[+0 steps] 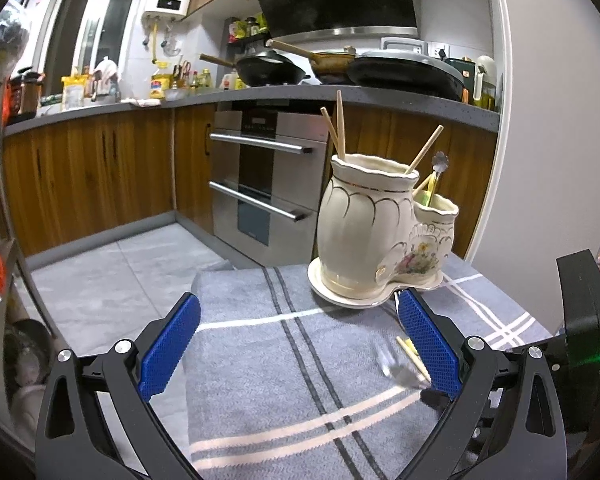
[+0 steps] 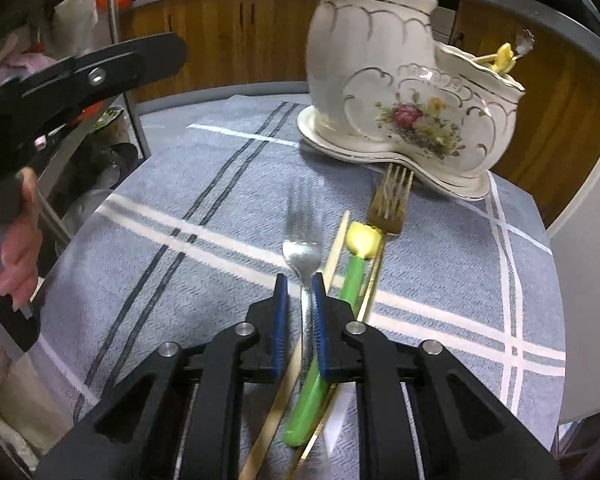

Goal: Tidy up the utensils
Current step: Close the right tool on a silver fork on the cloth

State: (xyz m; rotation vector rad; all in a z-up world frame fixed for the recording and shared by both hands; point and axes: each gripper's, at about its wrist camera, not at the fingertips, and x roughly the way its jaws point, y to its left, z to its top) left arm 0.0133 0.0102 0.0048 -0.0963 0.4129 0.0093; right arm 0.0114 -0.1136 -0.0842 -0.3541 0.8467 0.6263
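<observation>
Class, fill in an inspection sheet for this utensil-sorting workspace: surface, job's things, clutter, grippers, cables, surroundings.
Surface: grey striped cloth on table.
Job's things: ceramic holder upright on its saucer, chopsticks inside; silver fork, gold fork, green-handled utensil and loose chopstick lie beside it.
Clutter: nothing seen.
Grippers: right gripper closed on silver fork; left gripper open, empty.
Cables: nothing seen.
Surroundings: kitchen counter with pans, oven.

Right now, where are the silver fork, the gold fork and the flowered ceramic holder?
silver fork (image 2: 302, 254), right wrist view, on its bowl just below the blurred tines.
gold fork (image 2: 390, 206), right wrist view, on its tines near the holder's saucer.
ceramic holder (image 2: 380, 92), right wrist view, on its white flowered wall.
</observation>
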